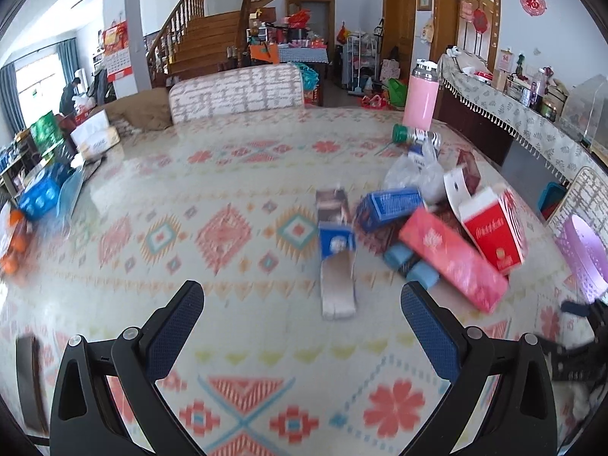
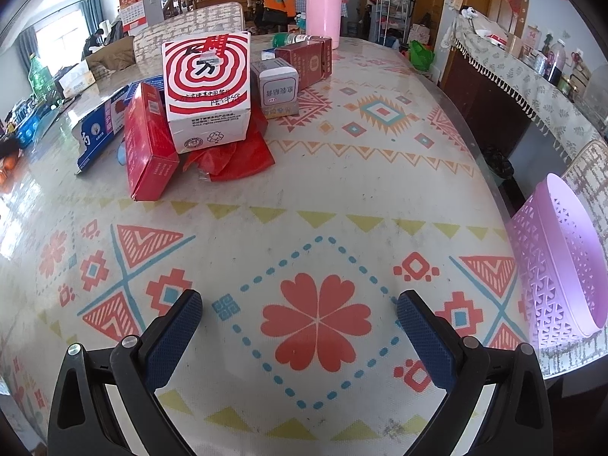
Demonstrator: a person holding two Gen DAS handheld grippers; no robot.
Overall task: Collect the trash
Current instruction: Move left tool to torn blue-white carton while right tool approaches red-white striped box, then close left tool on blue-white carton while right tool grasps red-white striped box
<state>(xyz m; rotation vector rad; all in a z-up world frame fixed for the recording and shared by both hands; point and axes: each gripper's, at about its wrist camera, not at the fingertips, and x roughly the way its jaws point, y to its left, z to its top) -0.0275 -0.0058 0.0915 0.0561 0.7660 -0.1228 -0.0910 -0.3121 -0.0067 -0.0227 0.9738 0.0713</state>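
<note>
Although the left wrist view is smeared by motion blur, the right wrist view is sharp enough to read some print: the white box with red rings (image 2: 207, 87) carries a large dark character on its face, a line of handwriting below it and a recycling mark near its base. Just right of it, a small grey box (image 2: 276, 87) shows a label of four characters, printed upside down as seen from here. Behind that stands a dark red carton (image 2: 304, 62) with a gold emblem, its text too small to read. A red box (image 2: 150, 144) leans at the left of the pile, touching the ringed box, and a blue carton (image 2: 100, 129) lies further left, partly hidden behind it. Crumpled red plastic (image 2: 231, 159) shows from under the ringed box. A pink flask (image 2: 323, 11) stands at the far side of the surface (image 2: 342, 197).

A lilac basket (image 2: 558, 262) sits tilted at the right edge, partly cut off by the frame.

Seen from the left wrist, the same pile sits right of centre, its lettering lost to blur.

Both the left tongs (image 1: 302, 304) and the right tongs (image 2: 300, 313) are spread wide, holding and touching nothing, above the patterned cloth near the pile.
</note>
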